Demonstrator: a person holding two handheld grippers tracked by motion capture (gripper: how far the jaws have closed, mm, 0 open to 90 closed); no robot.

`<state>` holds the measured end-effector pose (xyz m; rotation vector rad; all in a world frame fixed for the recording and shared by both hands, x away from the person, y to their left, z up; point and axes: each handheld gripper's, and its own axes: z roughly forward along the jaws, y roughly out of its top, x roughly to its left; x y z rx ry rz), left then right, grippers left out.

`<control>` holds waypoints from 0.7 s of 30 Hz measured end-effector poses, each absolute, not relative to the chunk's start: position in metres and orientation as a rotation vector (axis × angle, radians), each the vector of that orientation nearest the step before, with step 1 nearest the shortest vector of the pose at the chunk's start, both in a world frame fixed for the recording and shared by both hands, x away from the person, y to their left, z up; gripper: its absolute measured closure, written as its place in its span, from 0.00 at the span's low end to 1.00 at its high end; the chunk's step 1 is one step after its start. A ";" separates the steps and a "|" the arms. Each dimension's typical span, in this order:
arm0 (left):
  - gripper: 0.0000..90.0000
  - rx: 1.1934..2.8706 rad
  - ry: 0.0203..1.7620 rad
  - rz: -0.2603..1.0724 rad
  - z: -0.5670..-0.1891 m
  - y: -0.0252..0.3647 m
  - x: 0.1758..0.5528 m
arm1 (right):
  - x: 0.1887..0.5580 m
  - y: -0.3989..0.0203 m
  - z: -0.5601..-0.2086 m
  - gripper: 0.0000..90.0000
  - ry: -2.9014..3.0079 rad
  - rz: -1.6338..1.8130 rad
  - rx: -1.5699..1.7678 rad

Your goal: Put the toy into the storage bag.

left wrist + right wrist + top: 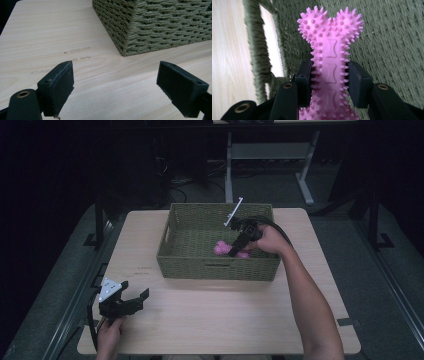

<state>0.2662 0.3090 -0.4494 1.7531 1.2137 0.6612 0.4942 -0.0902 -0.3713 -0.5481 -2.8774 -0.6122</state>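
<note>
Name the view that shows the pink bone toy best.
The right gripper view: the pink spiky bone toy is close and clamped between the right gripper. The high view shows a small pink patch inside the woven basket.

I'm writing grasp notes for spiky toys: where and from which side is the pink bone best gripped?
Grip the pink bone on its narrow middle shaft, coming across it from the two long sides, as the right gripper does inside the basket. The wider knobbed ends should stop it sliding out.

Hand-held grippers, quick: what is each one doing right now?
Left hand-held gripper: open, holding nothing, over the table.
Right hand-held gripper: closed on the pink spiky bone toy, inside the basket.
</note>
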 end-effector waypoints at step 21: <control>0.15 1.749 1.215 0.659 -0.449 0.309 0.266 | 0.493 -0.091 -0.373 0.64 -2.876 -0.619 -0.557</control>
